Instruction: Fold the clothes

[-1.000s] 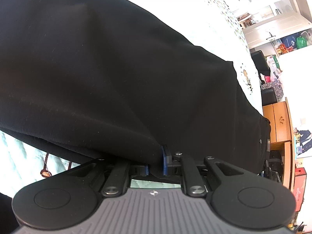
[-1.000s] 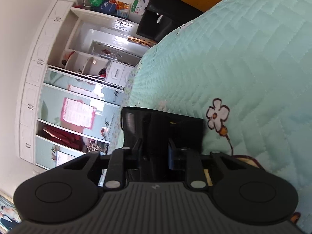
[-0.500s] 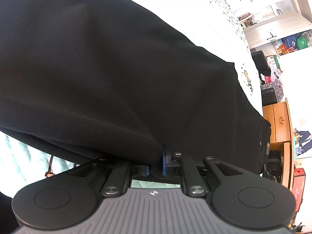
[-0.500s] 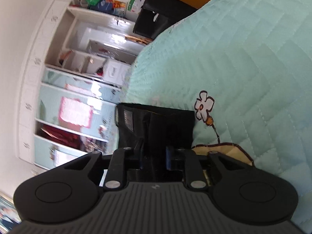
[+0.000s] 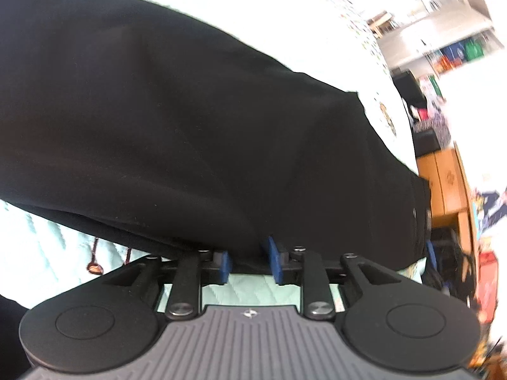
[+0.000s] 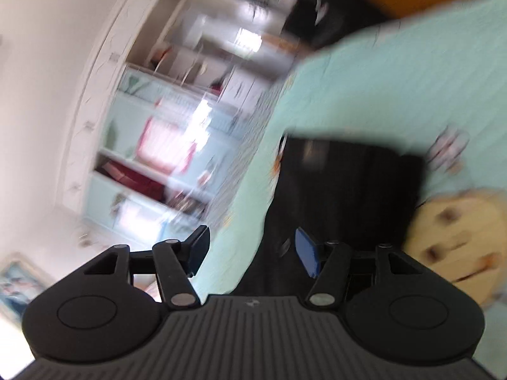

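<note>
Black garment point(image 5: 196, 133): plain dark cloth, matte, lying flat and folded in layers on a mint-green quilted bed. In the left wrist view it spans most of the frame, its stacked edges showing at the near side. In the right wrist view, blurred, a narrow folded end point(image 6: 342, 190) lies squared off beside a printed flower.

Matt black cloth garment point(image 5: 196, 120), quilted bedspread point(image 6: 396, 95)

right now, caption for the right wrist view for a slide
Right gripper, jaws opening, over a black garment lying on a mint quilted bedspread.
</note>
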